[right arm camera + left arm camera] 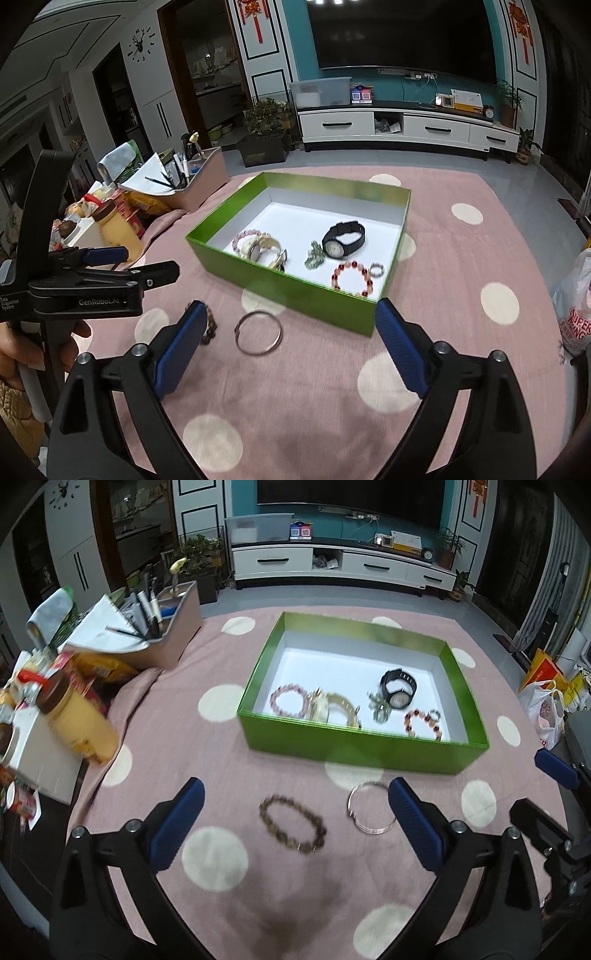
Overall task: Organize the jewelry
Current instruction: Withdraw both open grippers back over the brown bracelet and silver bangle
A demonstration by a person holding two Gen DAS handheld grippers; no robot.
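Ribbed blue left gripper (295, 805) gapes above beaded brown bracelet (293, 823).

Box (354, 744): green, white inside | cloth (229, 775): pink, cream dots | watch (399, 686): black | gripper pads (413, 823): blue

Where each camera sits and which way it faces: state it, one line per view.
Left wrist: on the left gripper, facing the brown beaded bracelet and open green cardboard box; right gripper at its edge.
Right wrist: on the right gripper, facing the thin silver bangle; left gripper visible.
Shared: box, bangle, bracelet.
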